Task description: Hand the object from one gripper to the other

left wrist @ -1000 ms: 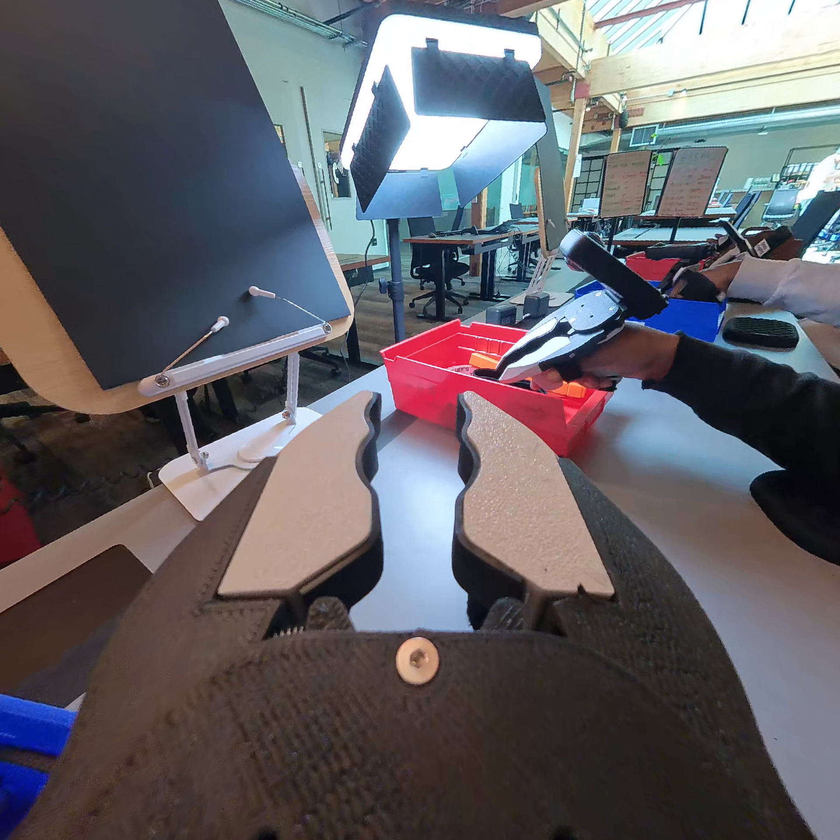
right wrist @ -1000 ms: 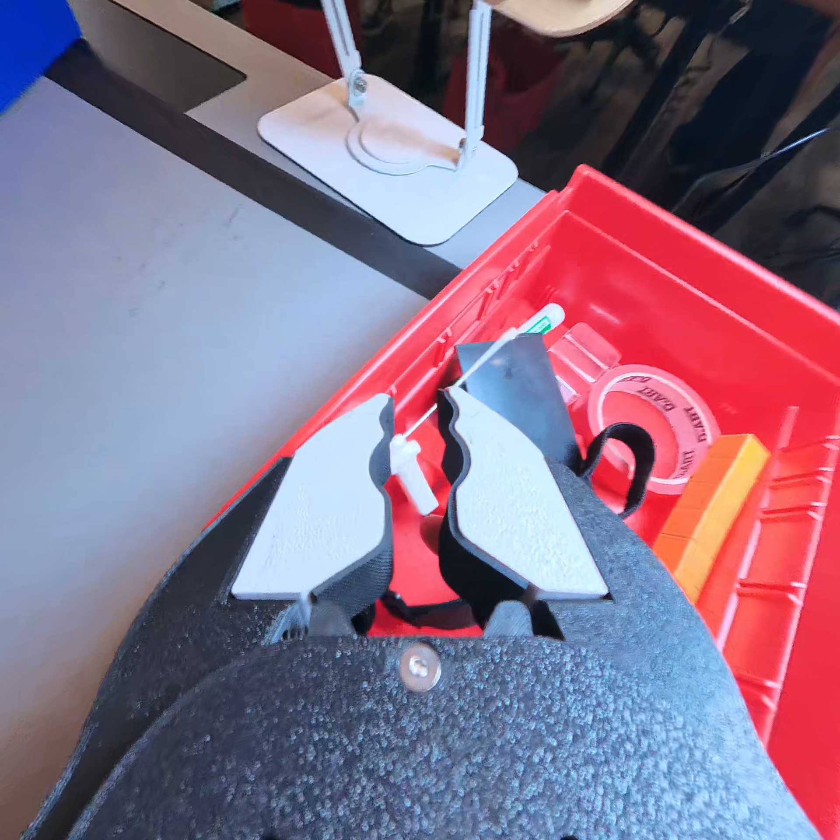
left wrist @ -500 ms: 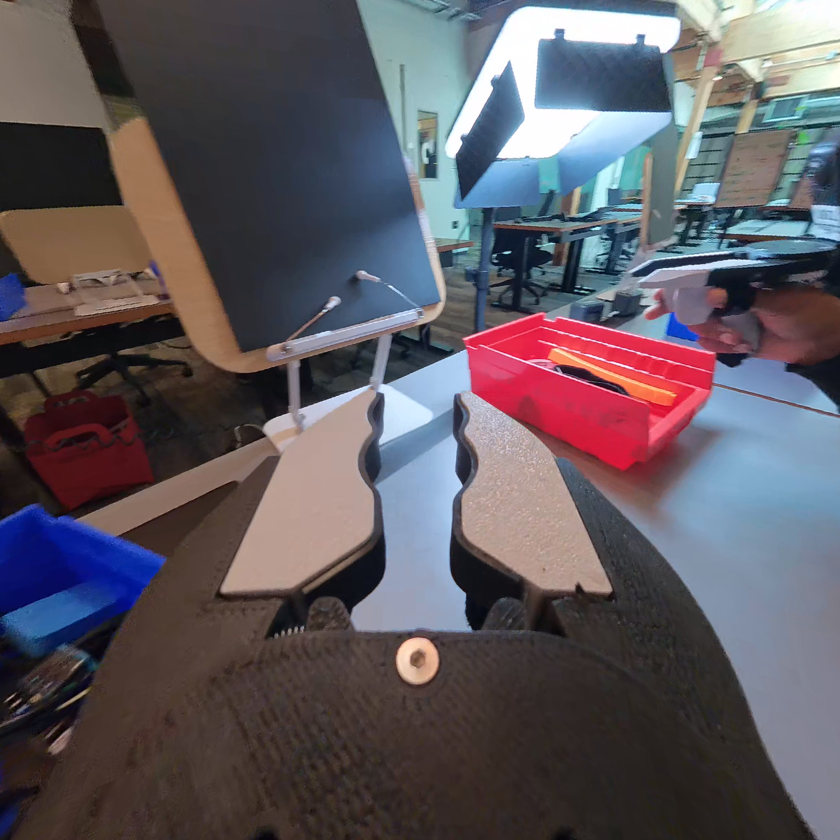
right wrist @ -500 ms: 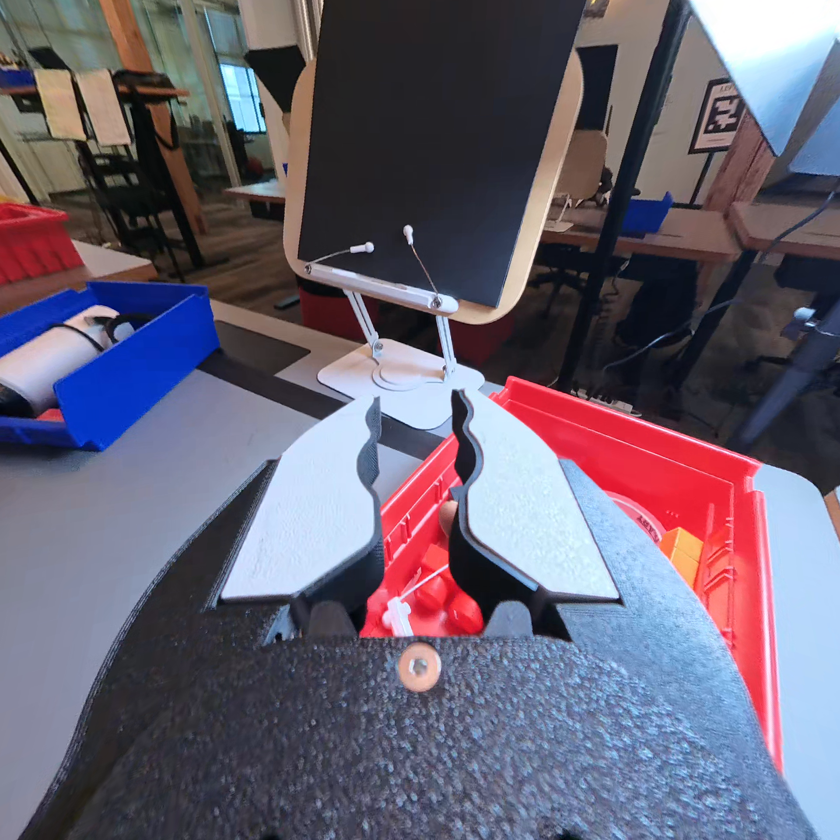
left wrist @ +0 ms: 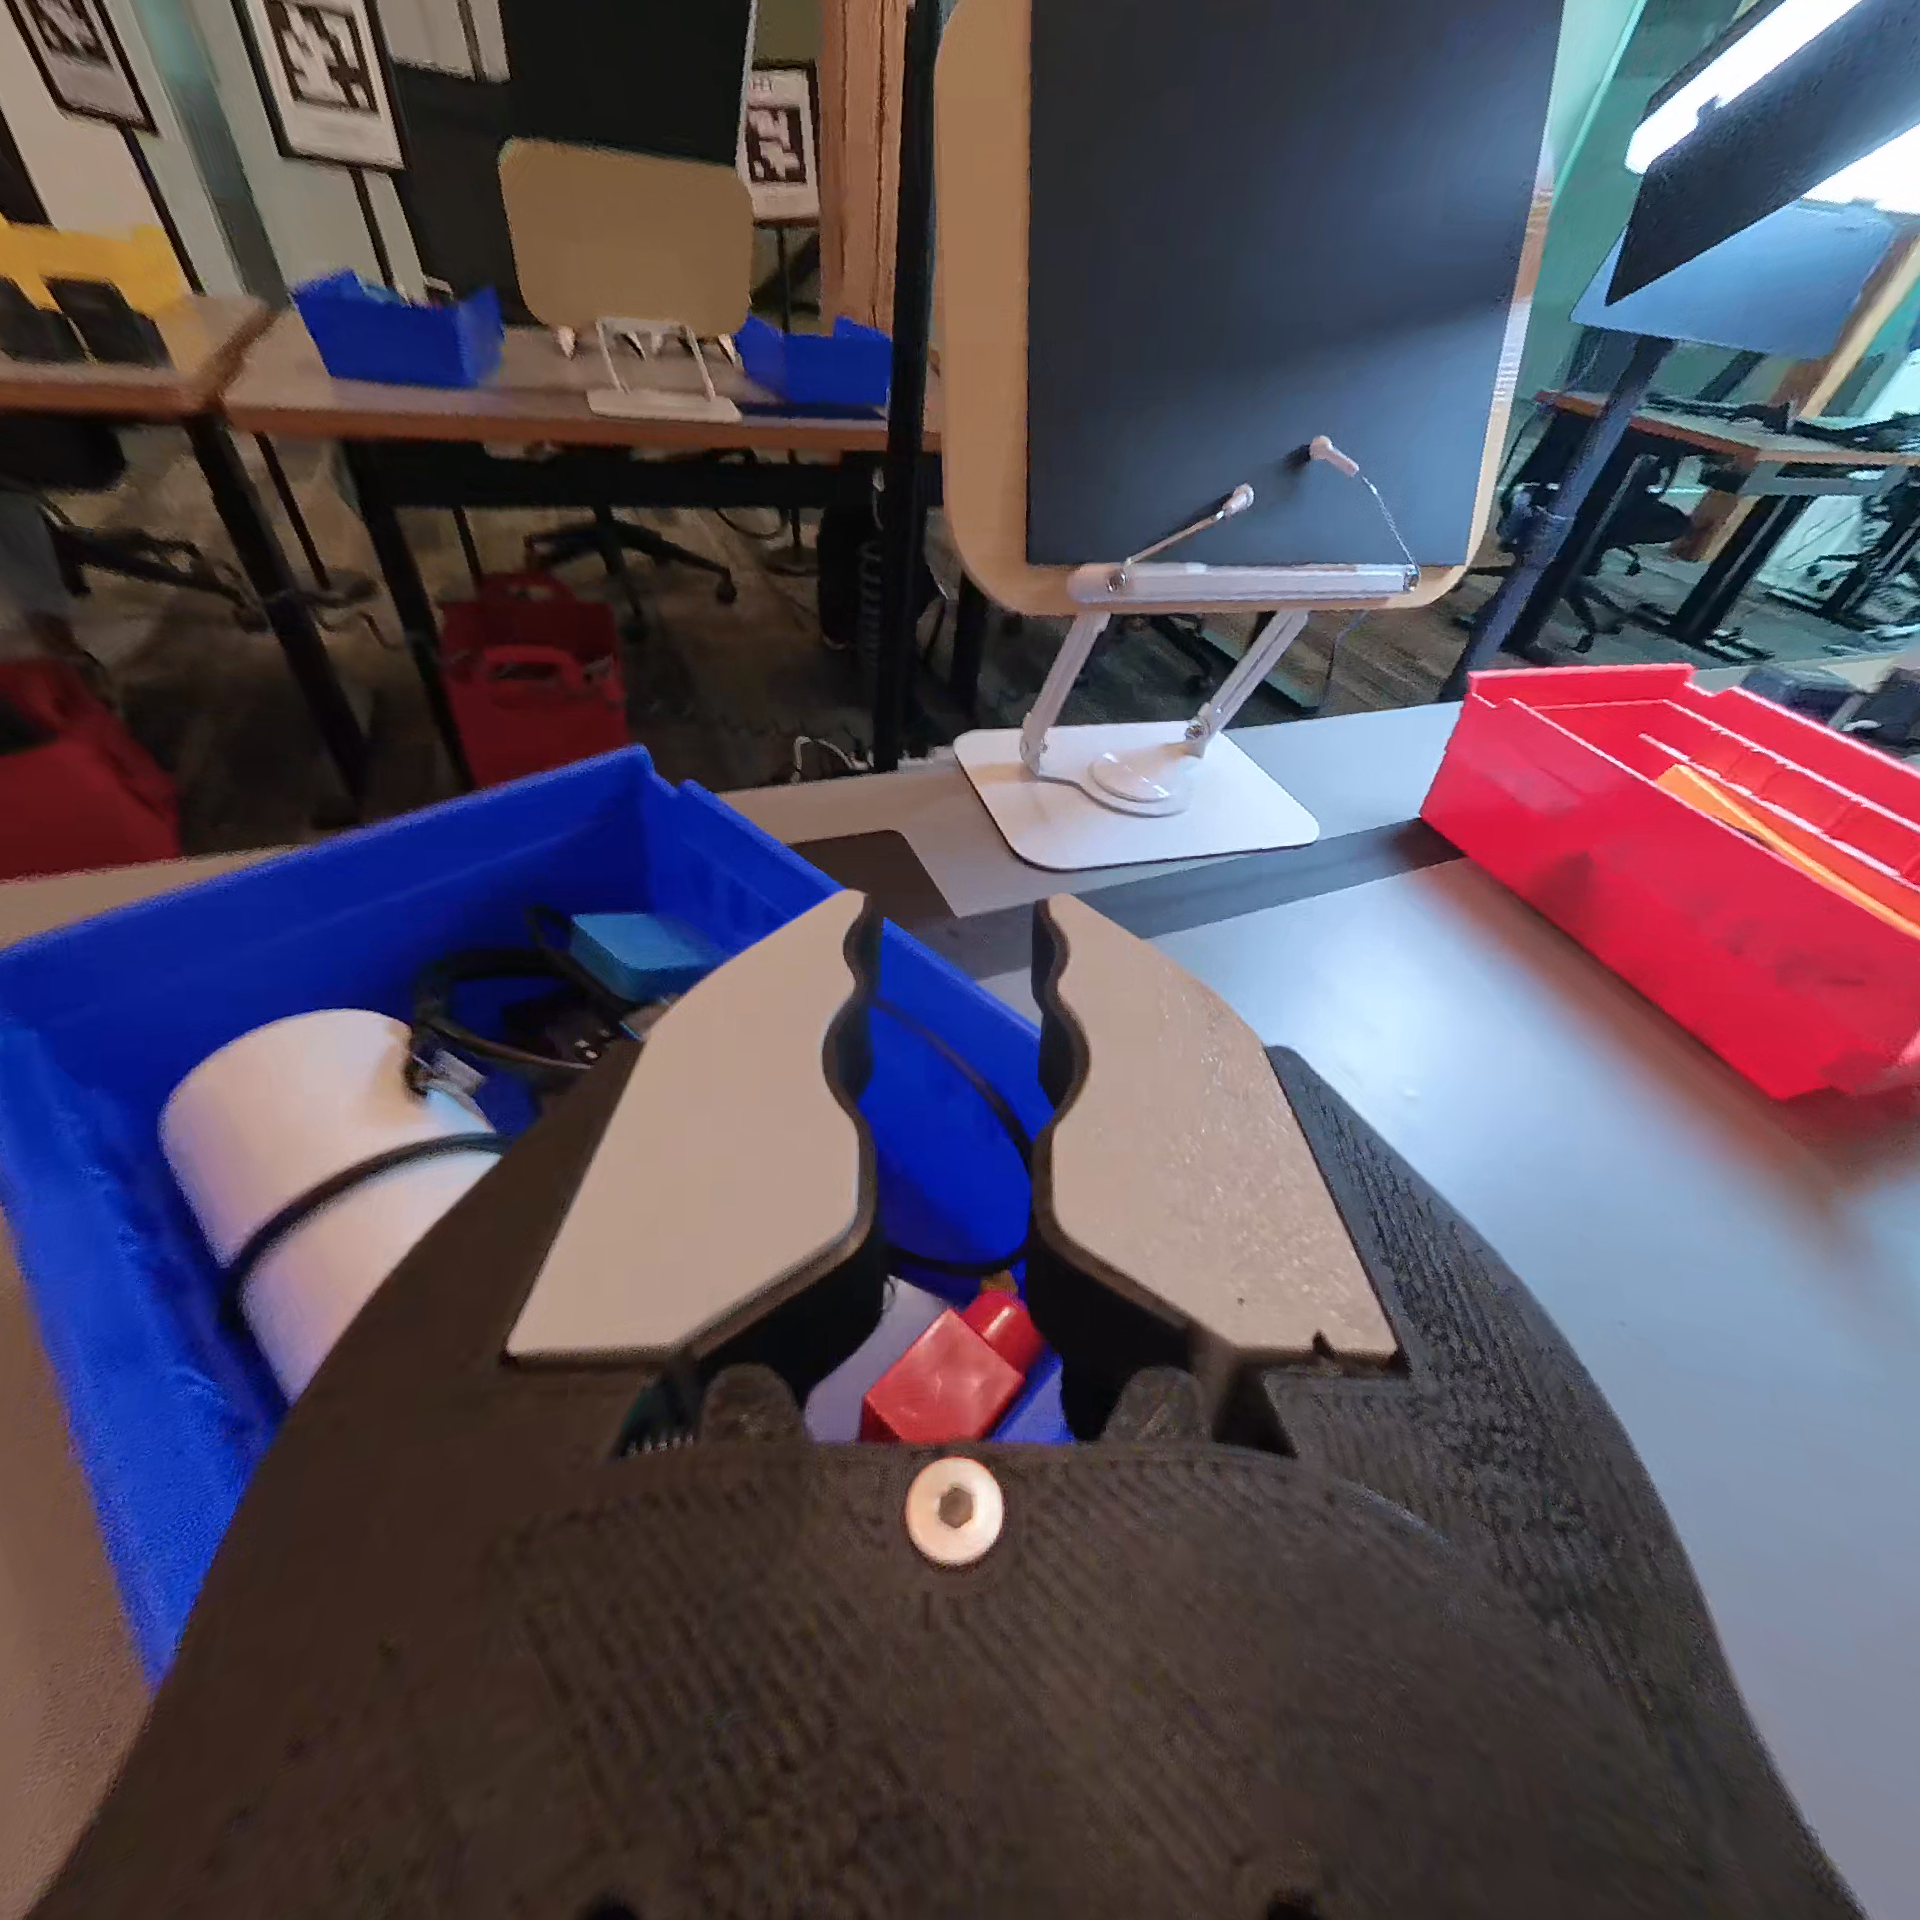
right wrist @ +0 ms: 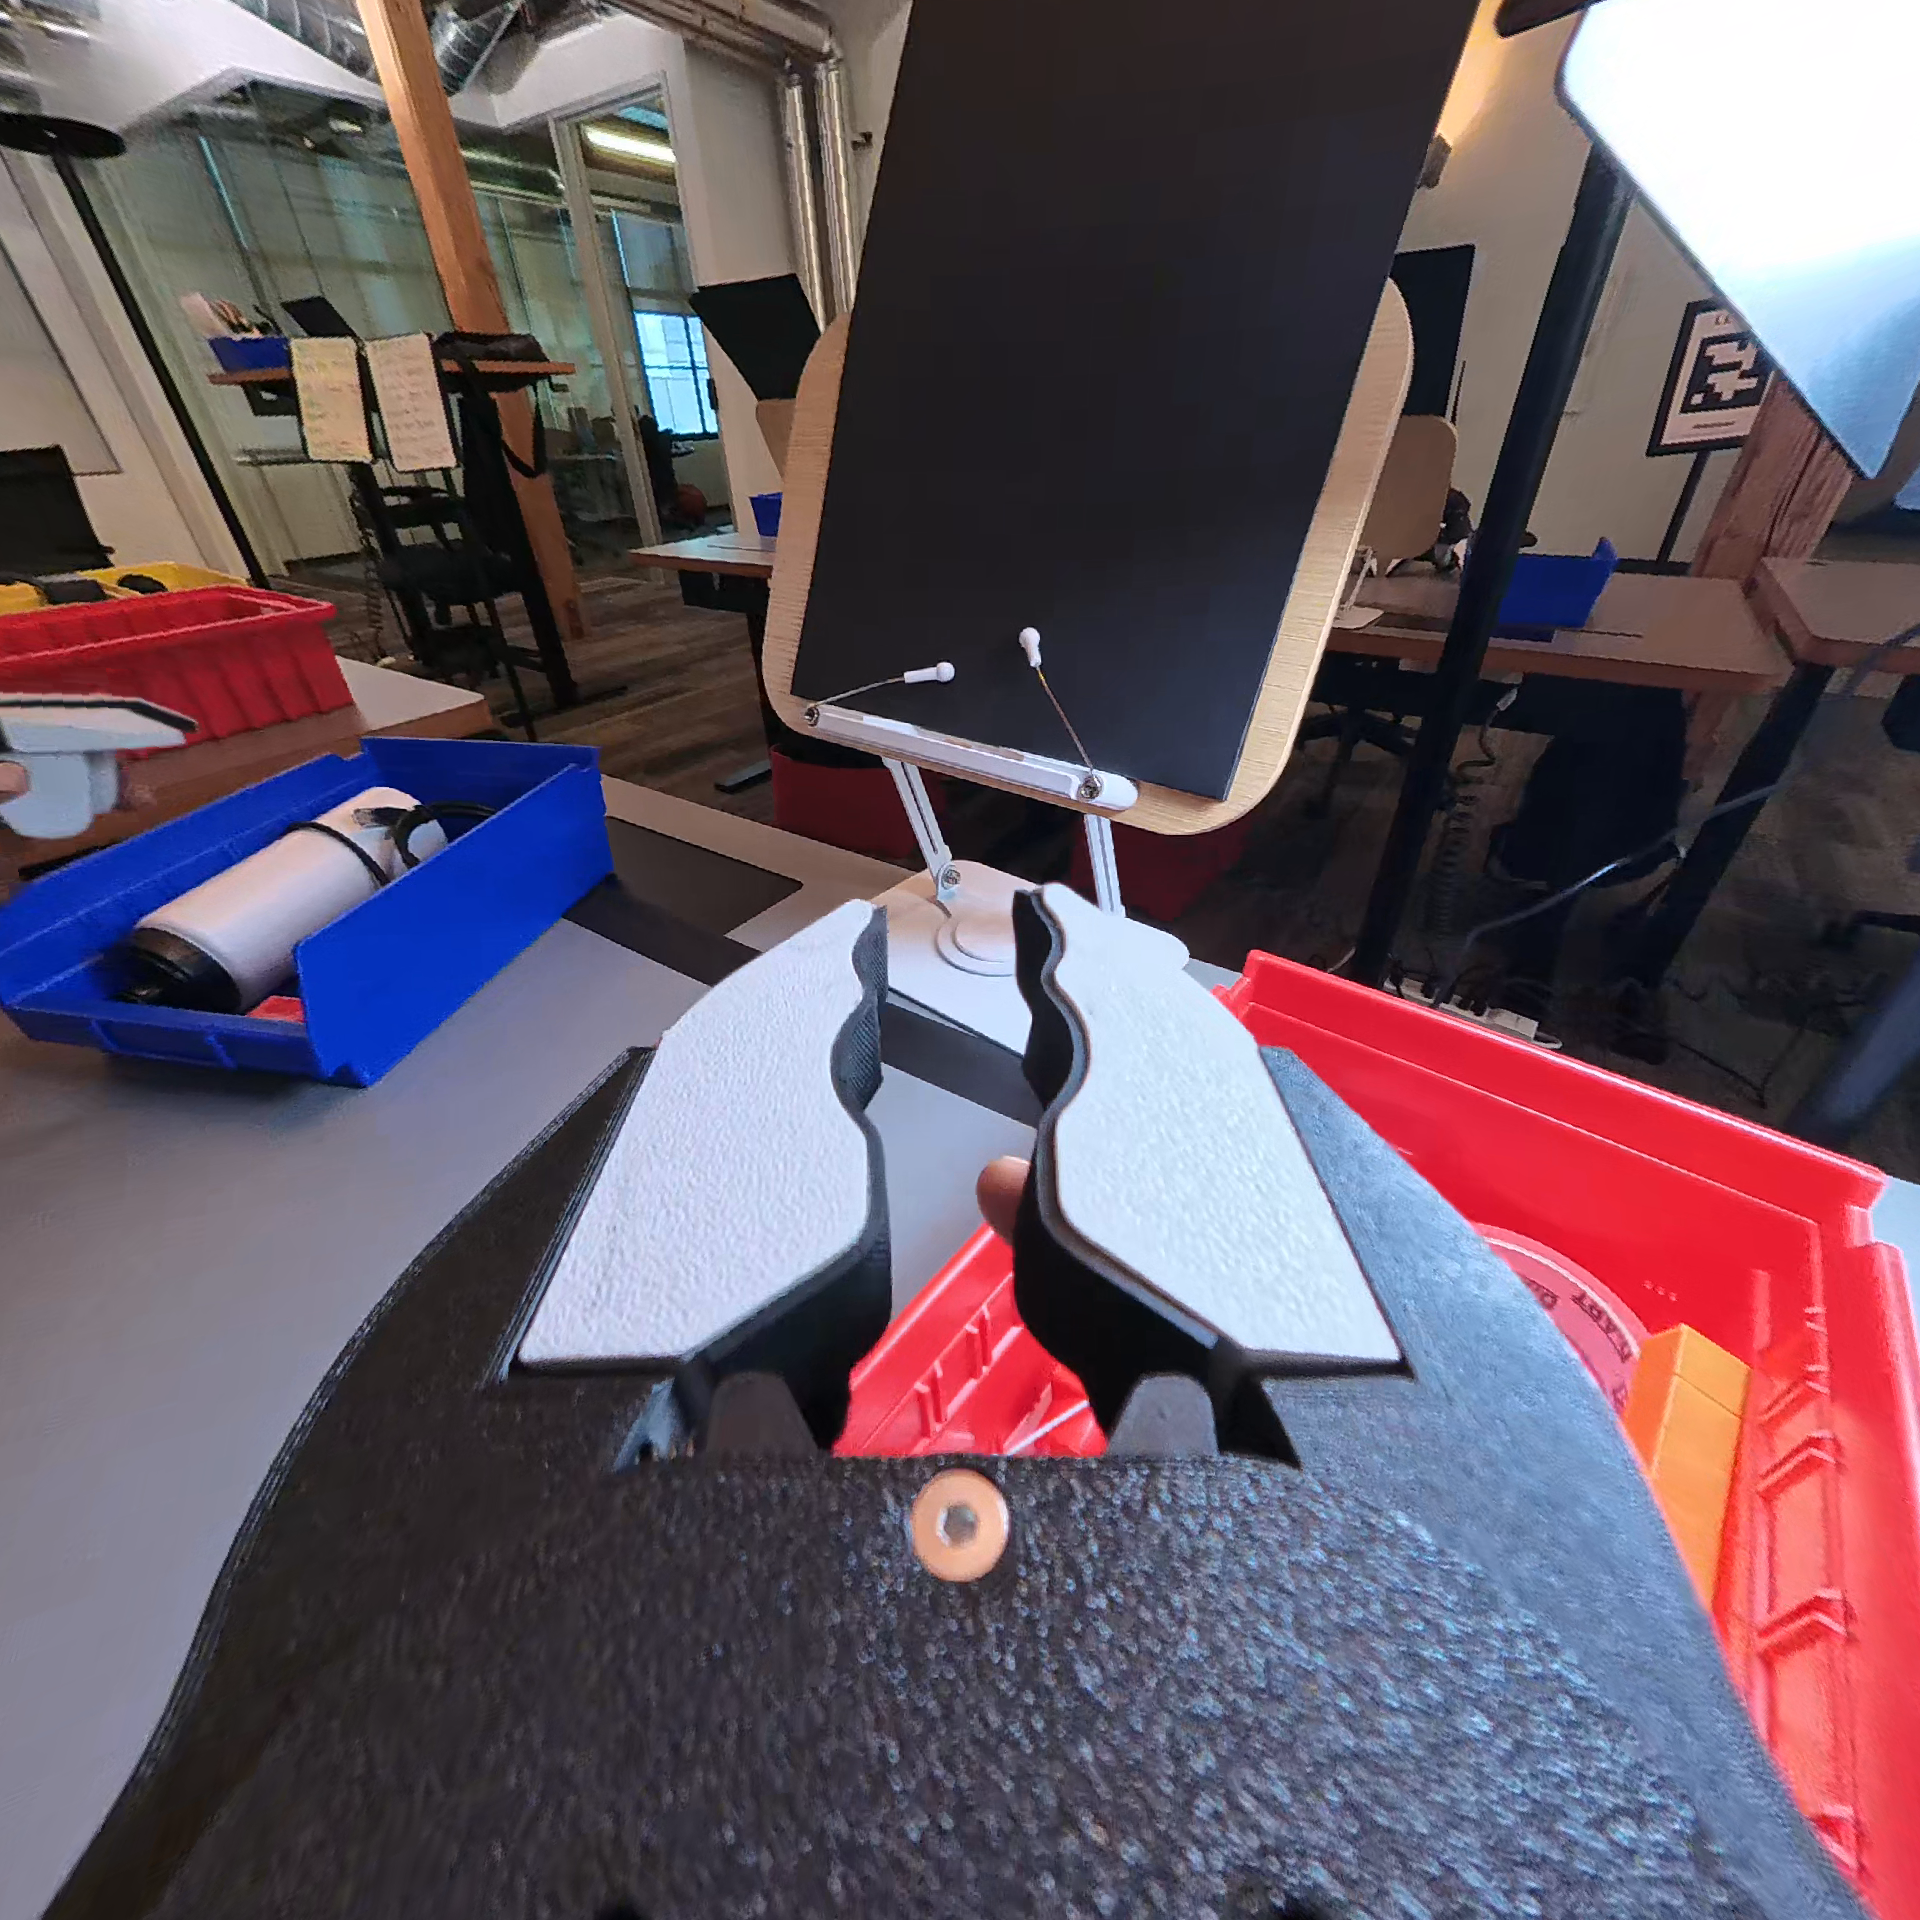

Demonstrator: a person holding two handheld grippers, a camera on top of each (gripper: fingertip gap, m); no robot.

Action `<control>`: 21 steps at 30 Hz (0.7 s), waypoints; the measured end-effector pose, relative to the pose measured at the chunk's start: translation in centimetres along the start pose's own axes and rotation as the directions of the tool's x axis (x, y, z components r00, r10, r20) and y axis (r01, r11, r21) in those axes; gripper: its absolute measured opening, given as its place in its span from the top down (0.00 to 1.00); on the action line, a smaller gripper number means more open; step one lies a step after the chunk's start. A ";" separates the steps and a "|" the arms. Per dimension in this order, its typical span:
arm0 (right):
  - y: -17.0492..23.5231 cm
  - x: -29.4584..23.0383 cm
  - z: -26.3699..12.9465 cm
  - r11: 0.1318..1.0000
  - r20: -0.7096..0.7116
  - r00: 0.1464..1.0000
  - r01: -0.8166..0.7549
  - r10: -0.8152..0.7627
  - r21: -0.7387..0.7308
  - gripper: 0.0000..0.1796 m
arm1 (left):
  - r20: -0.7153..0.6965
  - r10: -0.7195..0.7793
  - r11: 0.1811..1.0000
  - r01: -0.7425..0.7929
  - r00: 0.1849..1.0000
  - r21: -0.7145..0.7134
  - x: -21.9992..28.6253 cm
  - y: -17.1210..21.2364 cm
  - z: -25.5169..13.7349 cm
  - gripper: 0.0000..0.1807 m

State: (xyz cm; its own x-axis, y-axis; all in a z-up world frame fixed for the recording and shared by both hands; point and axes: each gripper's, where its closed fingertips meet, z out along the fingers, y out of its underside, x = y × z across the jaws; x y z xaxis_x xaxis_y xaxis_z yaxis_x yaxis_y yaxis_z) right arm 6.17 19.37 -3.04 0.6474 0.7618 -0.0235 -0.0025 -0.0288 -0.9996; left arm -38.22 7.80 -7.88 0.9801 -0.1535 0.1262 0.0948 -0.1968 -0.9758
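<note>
My left gripper [left wrist: 951, 925] is open and empty. It hovers over a blue bin [left wrist: 312, 904] that holds a white cylinder [left wrist: 312, 1122], a black cable [left wrist: 488, 997], a small blue box [left wrist: 634, 951] and a red block [left wrist: 945, 1371]. My right gripper [right wrist: 951, 914] is open and empty. It sits above the near left edge of a red bin [right wrist: 1558, 1122] holding a red tape roll [right wrist: 1579, 1309] and an orange block [right wrist: 1683, 1423]. The blue bin [right wrist: 447, 935] and the left gripper [right wrist: 94, 727] show at the far left of the right wrist view.
A white stand [left wrist: 1143, 821] holding a black board [right wrist: 1091, 416] is at the table's far edge between the bins. The red bin [left wrist: 1662, 914] lies right of the left gripper. Grey tabletop [left wrist: 1507, 1195] lies between the bins. Other tables, bins and chairs stand behind. Tip to tip, the grippers are about 45 centimeters apart.
My left gripper swung left from facing the red bin to over the blue bin. My right gripper rose out of the red bin and tilted up to level. Both stayed open.
</note>
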 end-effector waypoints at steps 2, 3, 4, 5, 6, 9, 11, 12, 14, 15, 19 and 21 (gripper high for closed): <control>0.1 -0.2 0.1 1.000 0.006 1.000 0.007 -0.007 -0.001 0.88 | -0.032 -0.039 0.998 0.038 0.999 -0.044 0.2 1.4 1.0 0.85; 0.1 -0.3 0.2 1.000 0.007 1.000 0.013 -0.013 -0.001 0.88 | -0.039 -0.050 0.996 0.047 0.998 -0.071 0.3 2.3 1.6 0.85; 0.1 -0.4 0.2 1.000 0.011 1.000 0.018 -0.018 -0.001 0.88 | -0.036 -0.057 0.994 0.053 0.998 -0.100 0.2 3.1 2.2 0.85; 0.1 -0.5 0.3 1.000 0.017 1.000 0.024 -0.024 -0.002 0.88 | -0.026 -0.060 0.990 0.056 0.998 -0.128 0.0 4.0 2.7 0.85; 0.2 -0.6 0.3 1.000 0.022 0.999 0.030 -0.030 -0.003 0.89 | -0.008 -0.058 0.988 0.056 0.998 -0.147 -0.3 4.6 3.0 0.85; 0.0 -1.0 0.4 0.999 0.027 0.998 0.053 -0.053 0.000 0.89 | 0.075 -0.021 0.988 0.032 0.997 -0.148 -1.7 4.8 3.0 0.86; -0.3 -1.4 0.3 0.997 0.034 0.997 0.073 -0.073 0.009 0.90 | 0.154 0.026 0.989 -0.003 0.988 -0.148 -3.1 4.4 2.3 0.86; -0.5 -1.6 0.2 0.996 0.037 0.996 0.083 -0.083 0.014 0.90 | 0.200 0.062 0.987 -0.030 0.978 -0.161 -3.9 4.4 1.8 0.87; -0.7 -1.8 0.1 0.995 0.037 0.995 0.093 -0.094 0.024 0.90 | 0.290 0.144 0.976 -0.087 0.946 -0.201 -5.8 4.5 0.7 0.86; -0.7 -1.9 0.1 0.995 0.039 0.995 0.095 -0.096 0.026 0.90 | 0.330 0.179 0.969 -0.108 0.927 -0.223 -6.7 4.5 0.1 0.86; -0.6 -2.1 0.1 0.995 0.044 0.994 0.095 -0.096 0.023 0.90 | 0.403 0.254 0.953 -0.154 0.879 -0.262 -8.9 4.5 -1.6 0.85; -0.5 -2.1 0.2 0.995 0.046 0.994 0.099 -0.099 0.019 0.90 | 0.398 0.213 0.963 -0.124 0.892 -0.238 -9.2 4.4 -1.8 0.85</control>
State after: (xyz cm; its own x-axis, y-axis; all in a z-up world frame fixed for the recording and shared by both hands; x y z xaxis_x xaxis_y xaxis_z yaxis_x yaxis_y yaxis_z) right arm 4.68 17.94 -2.50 0.6089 0.7897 0.0753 0.0466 0.0591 -0.9972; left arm -47.11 6.61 -13.02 0.9641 0.2067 -0.1667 -0.0718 -0.4014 -0.9131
